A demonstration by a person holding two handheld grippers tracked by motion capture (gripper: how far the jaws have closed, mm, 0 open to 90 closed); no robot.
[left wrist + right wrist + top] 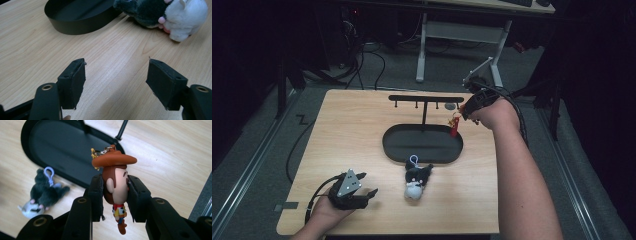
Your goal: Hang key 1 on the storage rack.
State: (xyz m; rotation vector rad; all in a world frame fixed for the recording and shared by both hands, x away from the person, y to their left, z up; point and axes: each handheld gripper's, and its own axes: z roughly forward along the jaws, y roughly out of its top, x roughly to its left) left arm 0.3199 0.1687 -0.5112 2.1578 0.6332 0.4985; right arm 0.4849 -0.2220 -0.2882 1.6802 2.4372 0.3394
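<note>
One cowboy figure keychain, brown hat, head clamped in right hand-held gripper

This looks like a lab or recording room, not a home. A small light-wood table stands alone on grey carpet, ringed by darkness as if curtained off. Past the right gripper, on the floor behind the table, stands the white metal frame of a height-adjustable desk, its top carrying what seems a keyboard. Far beyond the left gripper, across the table, black cables trail over the carpet toward dark equipment. Metal rails run along the floor to the outer side of each gripper. Both grippers trail cables.
</note>
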